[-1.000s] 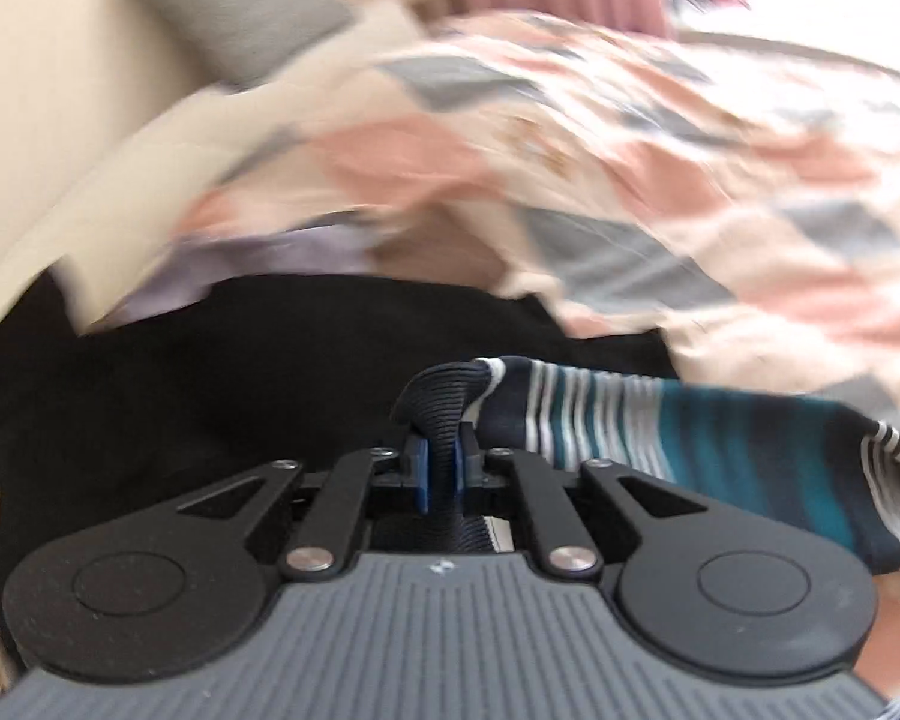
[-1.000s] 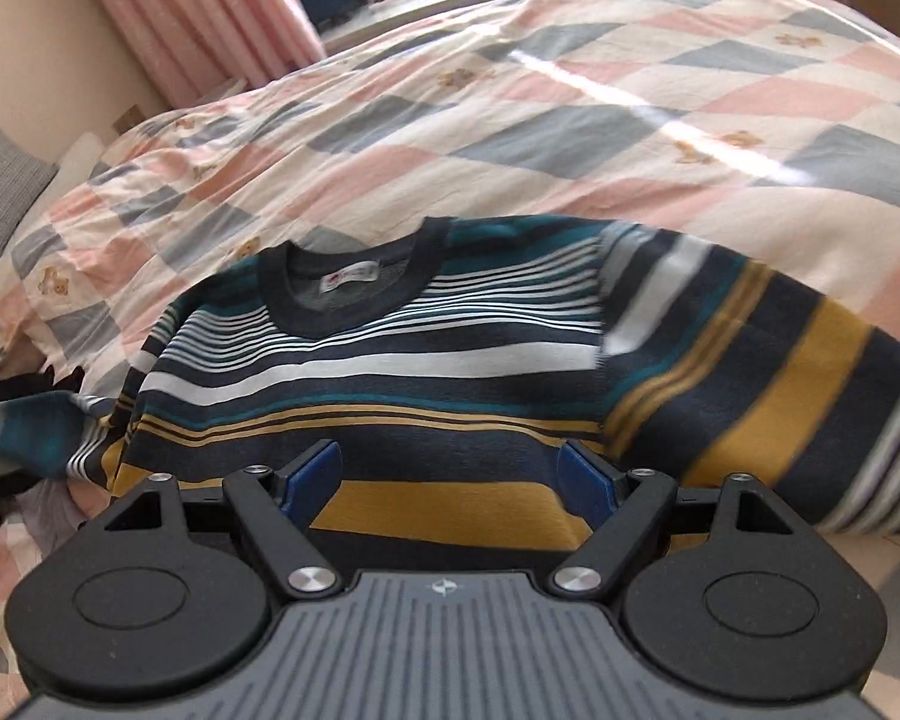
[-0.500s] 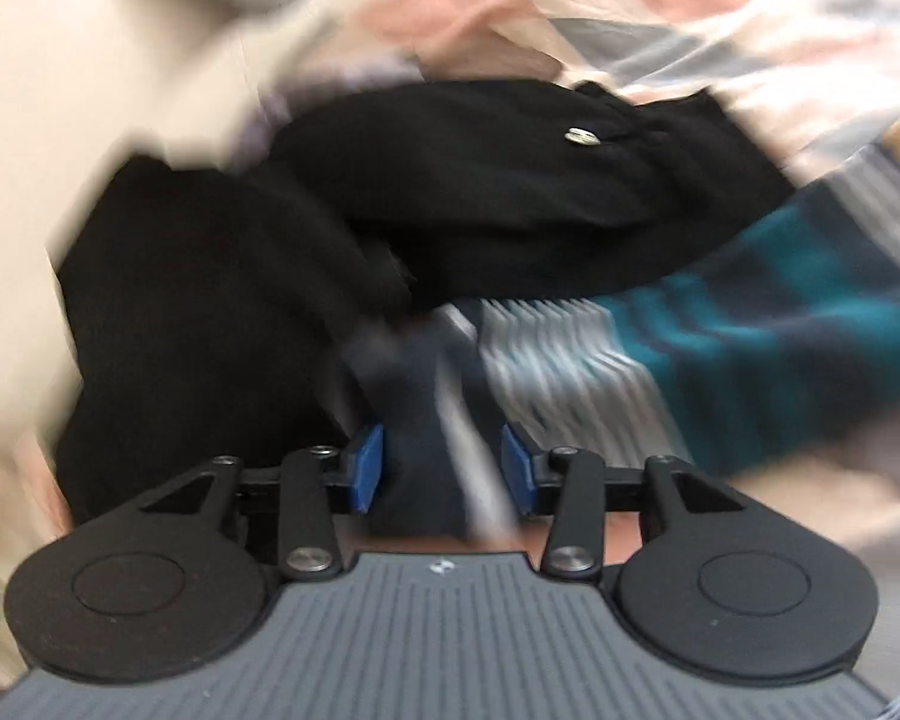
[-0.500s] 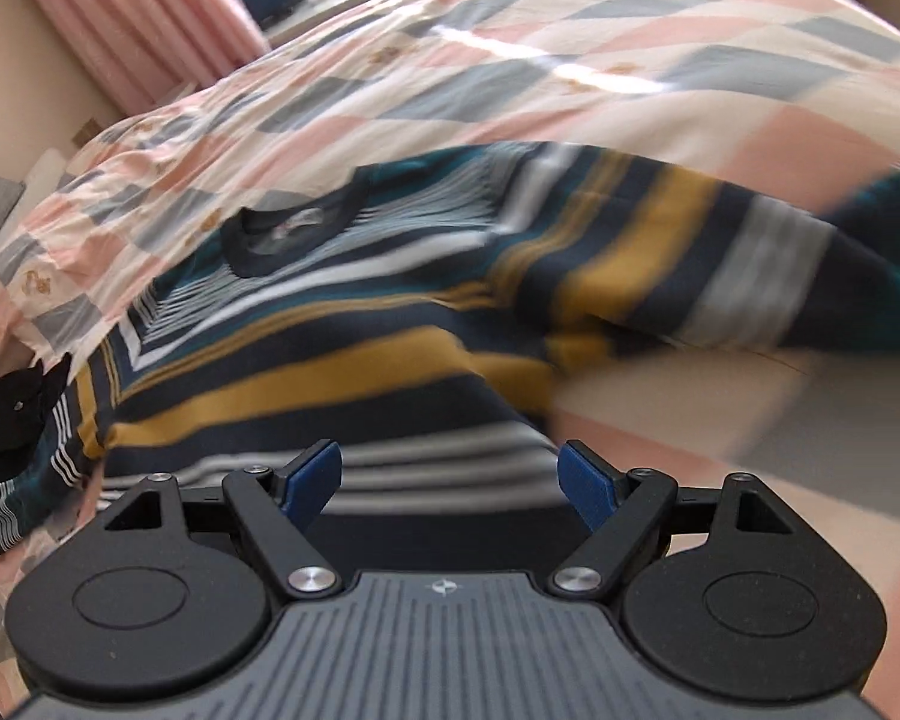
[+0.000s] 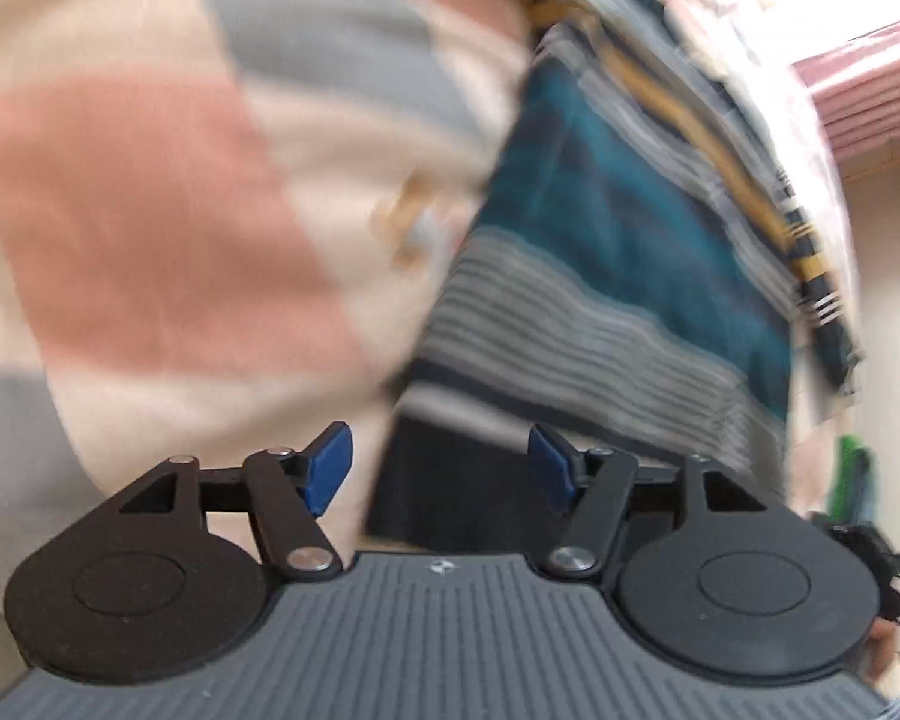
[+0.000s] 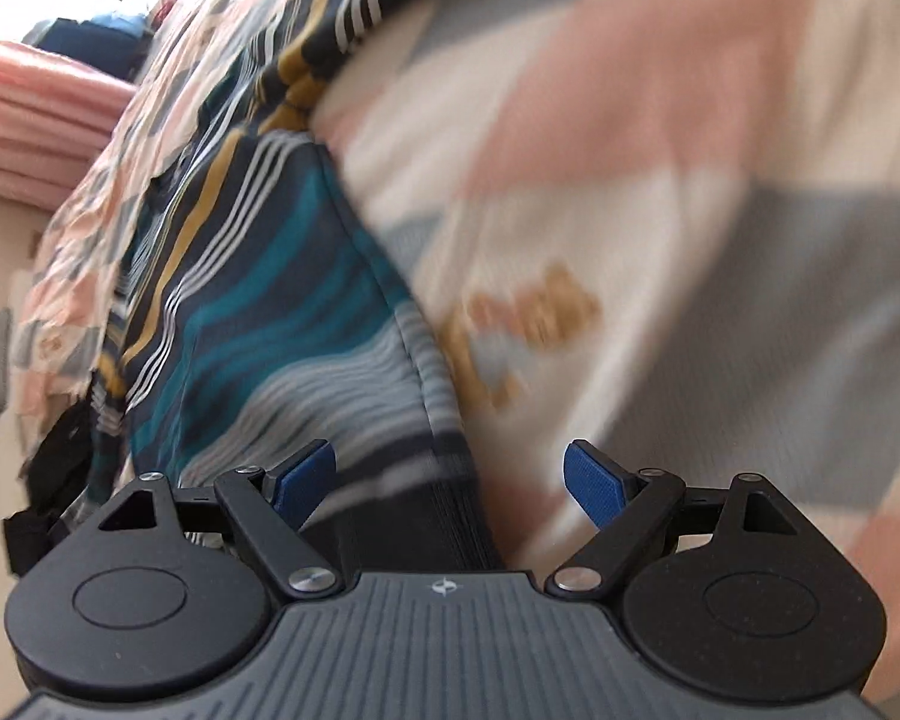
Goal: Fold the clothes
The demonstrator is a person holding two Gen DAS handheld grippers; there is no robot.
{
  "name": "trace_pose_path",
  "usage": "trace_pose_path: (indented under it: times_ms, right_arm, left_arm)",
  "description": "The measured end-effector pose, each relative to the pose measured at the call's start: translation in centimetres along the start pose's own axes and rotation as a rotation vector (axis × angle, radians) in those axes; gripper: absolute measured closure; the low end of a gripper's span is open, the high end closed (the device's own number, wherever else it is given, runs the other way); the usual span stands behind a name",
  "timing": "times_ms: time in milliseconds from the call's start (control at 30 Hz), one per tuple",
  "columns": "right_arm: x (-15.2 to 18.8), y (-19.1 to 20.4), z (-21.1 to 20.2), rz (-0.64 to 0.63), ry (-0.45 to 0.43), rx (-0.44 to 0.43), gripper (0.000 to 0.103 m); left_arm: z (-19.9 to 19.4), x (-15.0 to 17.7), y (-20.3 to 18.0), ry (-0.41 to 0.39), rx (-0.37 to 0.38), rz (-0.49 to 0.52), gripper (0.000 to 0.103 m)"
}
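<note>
A striped sweater [image 5: 618,276] in navy, teal, white and mustard lies spread on a patchwork quilt [image 5: 150,228]. In the left wrist view its dark cuff end reaches down between the blue pads of my left gripper [image 5: 439,468], which stands open just above it. In the right wrist view the other sleeve of the sweater [image 6: 270,312] runs toward me, its dark cuff lying between the spread pads of my right gripper [image 6: 450,477], also open. Both views are motion-blurred and tilted.
The pink, grey and cream quilt [image 6: 660,180] covers the bed all around. Pink curtains [image 6: 24,120] hang at the far side. A black garment [image 6: 60,450] lies at the bed's left edge in the right wrist view.
My left gripper let go of the sleeve cuff, opened wide and swung away from the black clothes. My right gripper swung to a sleeve, staying open.
</note>
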State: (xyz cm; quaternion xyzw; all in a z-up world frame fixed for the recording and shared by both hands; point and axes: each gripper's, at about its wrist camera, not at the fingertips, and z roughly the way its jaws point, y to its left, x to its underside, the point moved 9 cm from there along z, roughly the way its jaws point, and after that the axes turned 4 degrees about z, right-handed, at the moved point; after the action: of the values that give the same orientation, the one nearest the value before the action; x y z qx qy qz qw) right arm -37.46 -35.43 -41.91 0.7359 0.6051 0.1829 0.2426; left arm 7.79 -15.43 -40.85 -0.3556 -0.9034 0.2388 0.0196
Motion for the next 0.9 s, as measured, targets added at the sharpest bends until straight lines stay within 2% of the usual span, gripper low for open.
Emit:
trace_pose_path:
  times_ms: [67, 133, 200, 233, 267, 300, 333, 367, 400, 433, 600, 733, 833, 900]
  right_arm:
    - [0.6, -0.5, 0.5, -0.016, 0.01, -0.009, 0.017]
    - [0.9, -0.9, 1.3, 0.004, 0.024, -0.034, 0.017]
    - [1.0, -0.8, 2.2, 0.016, 0.031, -0.065, 0.019]
    - [1.3, -0.5, 2.7, 0.006, 0.048, -0.074, 0.023]
    - [1.6, -0.3, 3.2, -0.005, 0.066, -0.083, 0.04]
    - [1.9, 0.0, 3.7, -0.017, 0.084, -0.088, 0.062]
    - [2.1, 0.2, 4.0, -0.041, 0.104, -0.071, 0.07]
    - [2.3, 0.4, 4.0, -0.073, 0.108, -0.056, 0.089]
    - [2.4, 0.4, 3.7, -0.093, 0.114, -0.046, 0.097]
    - [2.4, 0.6, 3.0, -0.1, 0.125, -0.06, 0.098]
    - [2.8, 3.5, -2.5, -0.211, 0.134, -0.135, 0.1]
    - [4.8, 4.3, -5.2, -0.252, 0.157, -0.142, 0.1]
    - [6.3, 1.6, -4.7, -0.17, 0.155, -0.092, 0.1]
    - [8.3, -1.1, -3.3, -0.149, 0.175, -0.016, 0.101]
  left_arm:
    - [0.9, 1.3, 0.7, -0.001, -0.003, -0.038, 0.038]
    - [1.4, 1.5, 0.7, -0.018, 0.023, -0.08, 0.029]
    - [1.9, 1.5, 0.1, -0.018, 0.044, -0.093, 0.028]
    - [2.1, 1.4, -0.3, -0.012, 0.058, -0.086, 0.036]
    - [2.1, 1.3, -0.4, -0.005, 0.056, -0.069, 0.045]
    - [2.0, 1.3, -0.2, 0.0, 0.028, -0.043, 0.06]
    - [2.0, 1.4, 0.0, 0.005, 0.002, -0.021, 0.08]
    - [1.7, 1.4, 0.2, 0.007, 0.007, -0.019, 0.094]
    - [1.0, 1.5, 0.3, 0.002, 0.041, -0.045, 0.101]
    - [0.1, 1.6, 0.4, -0.013, 0.067, -0.061, 0.101]
    - [-5.7, 1.9, -1.8, -0.119, 0.074, 0.094, 0.101]
    - [-9.5, 2.4, -2.5, -0.176, 0.049, 0.18, 0.101]
    - [-9.7, 3.5, -1.5, -0.16, 0.025, 0.196, 0.101]
    - [-8.1, 5.1, -0.3, -0.098, -0.004, 0.219, 0.101]
